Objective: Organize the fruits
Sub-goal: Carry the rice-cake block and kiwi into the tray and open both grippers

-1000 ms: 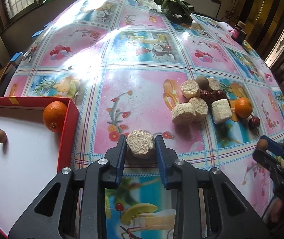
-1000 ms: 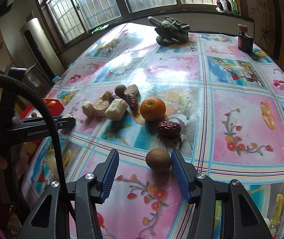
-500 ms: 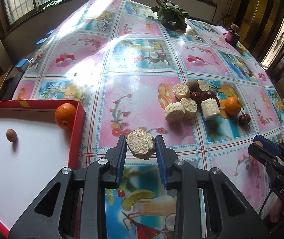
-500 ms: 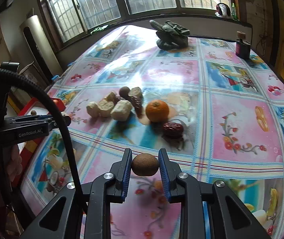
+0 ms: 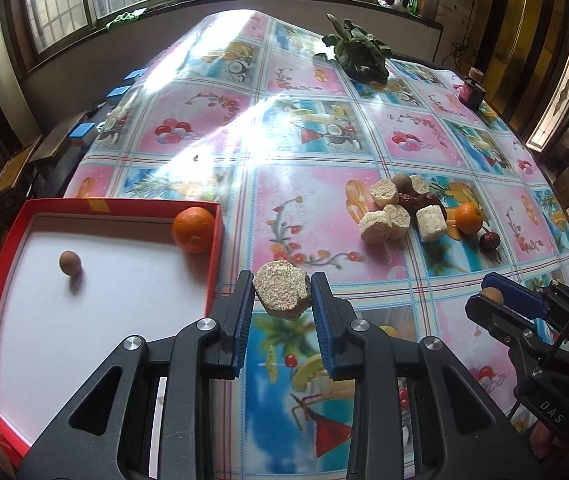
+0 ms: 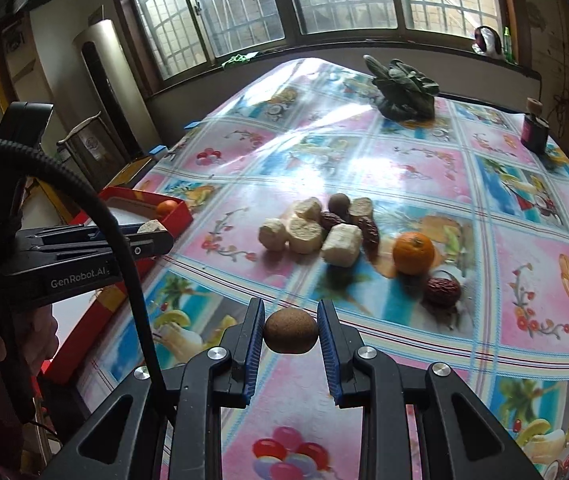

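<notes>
Left gripper [image 5: 282,294] clamps a pale cut chunk [image 5: 281,294] above the tablecloth, red tray [image 5: 214,256] at 9 o'clock. Right gripper [image 6: 290,330] squeezes a brown round fruit [image 6: 291,330], fruit pile [image 6: 324,226] at 12 o'clock.

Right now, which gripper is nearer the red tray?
Left. The left gripper, shut on a corn chunk, is just past the red tray edge; the right gripper, holding a brown fruit, is farther along the table.

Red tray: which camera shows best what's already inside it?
The left wrist view. It looks down into the red tray, showing an orange in the far corner and a small brown fruit on the white floor. The right wrist view shows only the tray's edge, partly behind the left tool.
</notes>
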A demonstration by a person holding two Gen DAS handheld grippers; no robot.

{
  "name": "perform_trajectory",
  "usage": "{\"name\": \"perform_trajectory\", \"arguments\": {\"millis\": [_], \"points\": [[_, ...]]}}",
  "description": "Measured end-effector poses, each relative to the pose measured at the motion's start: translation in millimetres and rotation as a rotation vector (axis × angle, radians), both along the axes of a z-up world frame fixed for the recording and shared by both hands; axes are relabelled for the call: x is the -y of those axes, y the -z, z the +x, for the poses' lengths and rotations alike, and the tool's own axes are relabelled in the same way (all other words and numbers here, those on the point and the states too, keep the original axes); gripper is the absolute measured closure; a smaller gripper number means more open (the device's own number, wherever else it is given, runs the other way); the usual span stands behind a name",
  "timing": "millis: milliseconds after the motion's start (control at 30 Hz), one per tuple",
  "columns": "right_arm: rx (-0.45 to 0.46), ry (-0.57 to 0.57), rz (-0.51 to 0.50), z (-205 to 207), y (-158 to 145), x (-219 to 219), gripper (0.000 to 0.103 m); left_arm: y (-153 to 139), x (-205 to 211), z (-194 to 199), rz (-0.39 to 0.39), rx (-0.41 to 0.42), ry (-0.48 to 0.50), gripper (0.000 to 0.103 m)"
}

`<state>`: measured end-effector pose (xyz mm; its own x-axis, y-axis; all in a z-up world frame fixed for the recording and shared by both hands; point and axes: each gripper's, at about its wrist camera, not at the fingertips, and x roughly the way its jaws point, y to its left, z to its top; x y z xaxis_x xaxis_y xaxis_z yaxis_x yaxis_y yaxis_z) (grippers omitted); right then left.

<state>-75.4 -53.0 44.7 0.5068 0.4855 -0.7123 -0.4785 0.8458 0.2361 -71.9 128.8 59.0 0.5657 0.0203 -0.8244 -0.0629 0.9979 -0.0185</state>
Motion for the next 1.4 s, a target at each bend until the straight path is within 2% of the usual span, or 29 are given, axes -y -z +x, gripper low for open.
{"name": "perform_trajectory", "arguments": {"millis": [300, 533, 833, 1133, 1300, 1400], "points": [[0.004, -0.07, 0.01, -3.5, -6.3, -39.8, 0.077, -7.2, -30.7, -16.3, -0.004, 0.019, -0.052, 0.075], [0.025, -0.135, 0.025, -0.9, -17.7, -80.3, 0.077, -14.2, -73.1, -28.9, 0.008, 0.037, -0.13, 0.075], [0.042, -0.261, 0.047, 10.9, -28.1, -147.8, 0.077, -1.6, -124.7, -35.7, 0.026, 0.005, -0.226, 0.075], [0.013, -0.378, -0.006, 27.0, -0.6, -215.0, 0.077, 14.4, -149.3, -27.1, 0.016, -0.033, -0.276, 0.075], [-0.016, -0.398, -0.018, 33.3, 20.4, -228.9, 0.077, 22.7, -154.6, -23.6, 0.022, -0.06, -0.297, 0.075], [0.002, -0.411, -0.029, 30.8, 27.5, -232.8, 0.077, 29.8, -157.7, -21.4, 0.006, -0.091, -0.311, 0.075]]}}
